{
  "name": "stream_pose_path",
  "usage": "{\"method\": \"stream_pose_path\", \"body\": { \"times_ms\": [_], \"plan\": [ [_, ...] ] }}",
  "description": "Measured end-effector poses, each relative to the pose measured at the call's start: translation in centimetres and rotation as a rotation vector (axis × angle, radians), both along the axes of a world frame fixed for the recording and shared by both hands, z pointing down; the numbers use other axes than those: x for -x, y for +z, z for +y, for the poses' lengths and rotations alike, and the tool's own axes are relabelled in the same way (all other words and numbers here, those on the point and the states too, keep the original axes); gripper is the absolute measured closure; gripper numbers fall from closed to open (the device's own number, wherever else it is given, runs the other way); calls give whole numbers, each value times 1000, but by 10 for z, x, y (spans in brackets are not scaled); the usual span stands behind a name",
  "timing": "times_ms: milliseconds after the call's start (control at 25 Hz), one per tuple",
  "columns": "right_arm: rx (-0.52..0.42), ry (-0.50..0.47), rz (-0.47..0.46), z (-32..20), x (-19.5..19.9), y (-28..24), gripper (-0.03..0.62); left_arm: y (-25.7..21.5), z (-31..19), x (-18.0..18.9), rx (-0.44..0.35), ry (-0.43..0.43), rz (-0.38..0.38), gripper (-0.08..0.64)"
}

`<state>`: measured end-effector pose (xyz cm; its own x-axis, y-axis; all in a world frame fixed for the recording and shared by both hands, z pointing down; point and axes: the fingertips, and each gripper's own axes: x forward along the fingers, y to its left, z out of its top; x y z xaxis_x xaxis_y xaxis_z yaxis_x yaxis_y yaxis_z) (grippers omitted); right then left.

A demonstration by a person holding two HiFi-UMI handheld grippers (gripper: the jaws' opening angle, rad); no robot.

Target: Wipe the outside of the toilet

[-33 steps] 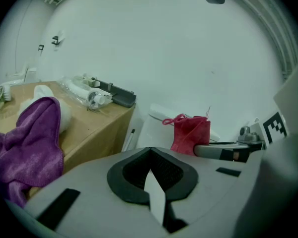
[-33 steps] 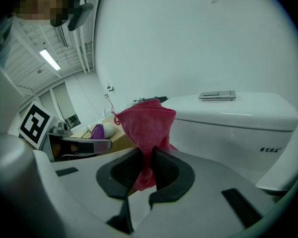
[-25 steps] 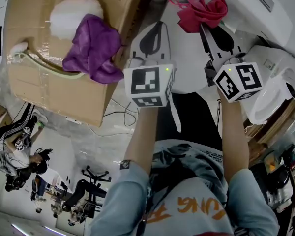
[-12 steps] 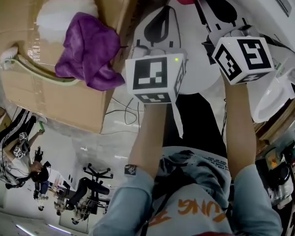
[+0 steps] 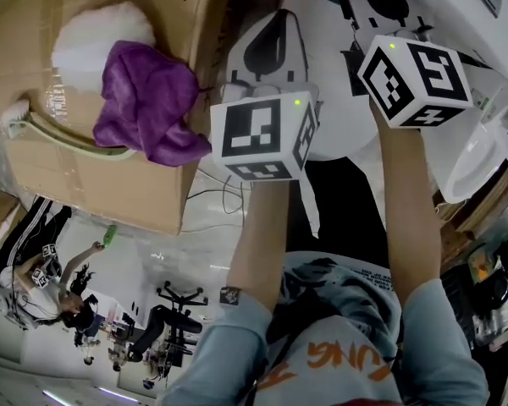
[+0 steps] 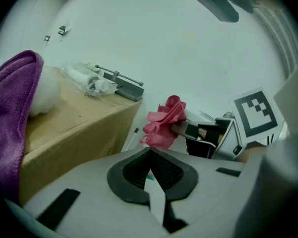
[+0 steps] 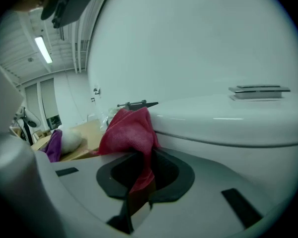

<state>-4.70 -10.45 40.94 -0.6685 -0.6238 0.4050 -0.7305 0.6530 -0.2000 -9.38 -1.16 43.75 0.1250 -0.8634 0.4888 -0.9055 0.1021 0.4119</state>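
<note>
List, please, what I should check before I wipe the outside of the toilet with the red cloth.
1. Right tool shut on the red cloth: ok.
2. Cloth bunched past the tool's tips, enough to wipe with: ok.
3. Cloth touching the toilet: cannot tell; it sits close beside the white edge.
4. Left tool shut and empty: ok.
5. Purple cloth lying on the cardboard box, away from the toilet: ok.
</note>
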Motion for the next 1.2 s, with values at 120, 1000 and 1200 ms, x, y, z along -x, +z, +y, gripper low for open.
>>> {"method": "stream_pose_path", "body": {
  "times_ms": [120,1000,1200],
  "plan": [
    [13,43,-40,-4,-11,-1,526,8,2,0,22,-27,13,535],
    [72,164,-100,0,-97,6,526,6,0,-51,18,75,-91,535],
    [77,188,-99,3,-121,9,526,7,-1,-71,21,127,-104,535]
  ]
}}
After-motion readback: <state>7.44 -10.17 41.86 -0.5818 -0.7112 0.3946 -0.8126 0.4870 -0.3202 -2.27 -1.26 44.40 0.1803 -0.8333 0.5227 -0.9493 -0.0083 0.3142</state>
